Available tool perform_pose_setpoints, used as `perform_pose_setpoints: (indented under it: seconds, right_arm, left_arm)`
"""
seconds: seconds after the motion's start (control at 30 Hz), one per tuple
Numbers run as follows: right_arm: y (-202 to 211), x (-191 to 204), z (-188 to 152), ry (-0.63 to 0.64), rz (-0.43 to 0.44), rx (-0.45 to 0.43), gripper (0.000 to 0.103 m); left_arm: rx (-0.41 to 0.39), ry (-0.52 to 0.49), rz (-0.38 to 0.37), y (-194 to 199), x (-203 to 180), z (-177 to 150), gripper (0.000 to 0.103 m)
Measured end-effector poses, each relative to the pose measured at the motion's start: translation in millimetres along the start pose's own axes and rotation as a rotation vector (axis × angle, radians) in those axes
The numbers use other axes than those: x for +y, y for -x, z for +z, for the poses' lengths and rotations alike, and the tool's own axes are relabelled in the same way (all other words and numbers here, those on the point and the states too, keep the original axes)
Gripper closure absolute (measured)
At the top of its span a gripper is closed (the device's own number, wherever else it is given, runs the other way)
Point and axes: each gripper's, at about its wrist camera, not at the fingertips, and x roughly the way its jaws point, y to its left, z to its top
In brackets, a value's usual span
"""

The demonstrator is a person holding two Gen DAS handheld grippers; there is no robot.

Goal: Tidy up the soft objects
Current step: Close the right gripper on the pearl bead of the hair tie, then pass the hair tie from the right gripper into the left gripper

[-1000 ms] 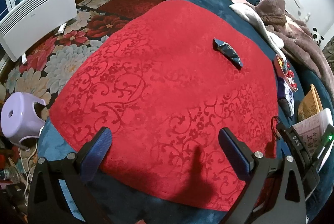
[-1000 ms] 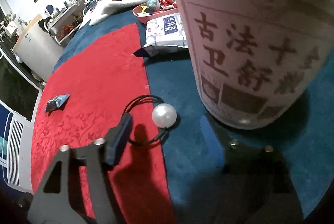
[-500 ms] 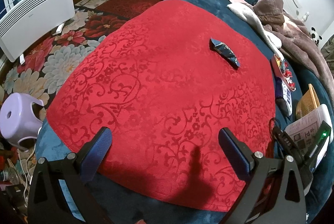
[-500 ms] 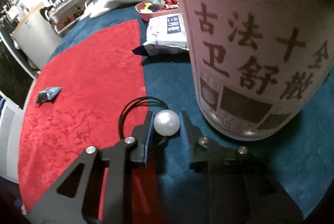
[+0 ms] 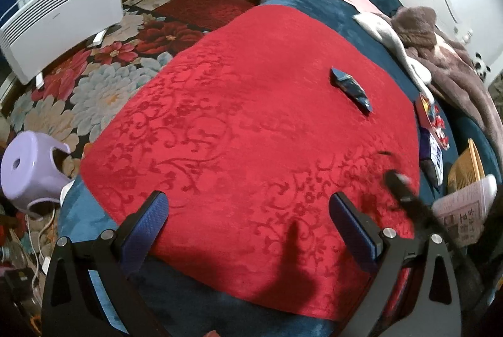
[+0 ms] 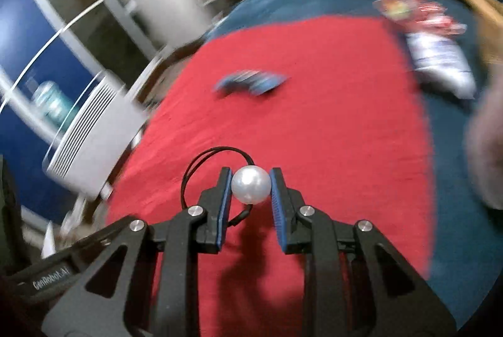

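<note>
The right claw (image 6: 251, 184) is clamped on the white pearl bead (image 6: 251, 185) of a black elastic hair tie (image 6: 201, 162); both blue pads press the bead's sides, and the thin loop hangs out to the left of the fingers. Bead and loop are held above the red patterned cloth (image 6: 330, 123) that covers the blue blanket (image 6: 456, 227) on the bed. Farther off on the cloth lies a small blue wrapper (image 6: 251, 82), blurred in this view. The left claw (image 5: 248, 216) is released, its blue pads spread wide with nothing between them, above the near edge of the red cloth. A white panel heater (image 5: 59, 22) and a lilac stool (image 5: 30, 170) stand on the floral rug (image 5: 103, 79) beside the bed.
</note>
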Motion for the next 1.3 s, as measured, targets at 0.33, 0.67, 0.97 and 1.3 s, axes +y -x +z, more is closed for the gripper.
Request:
perform_pose_setpoints:
  seconds: [0.33, 0.67, 0.97, 1.3]
  right_arm:
    - [-31, 19, 35, 0.163, 0.047, 0.048, 0.075]
    - [-94, 16, 91, 0.443, -0.054, 0.17, 0.036]
    - [-69, -6, 96, 0.45, 0.002, 0.19, 0.078]
    - [-7, -27, 52, 0.37, -0.023, 0.173, 0.078]
  left_arm:
    - [-0.033, 0.195, 0.046, 7, 50, 8, 0.001]
    - [-0.009, 0.164, 0.028, 3, 40, 11, 0.001]
    - [0.005, 0.116, 0.038, -3, 26, 12, 0.001]
    - [0.002, -0.136, -0.054, -18, -49, 1, 0.004]
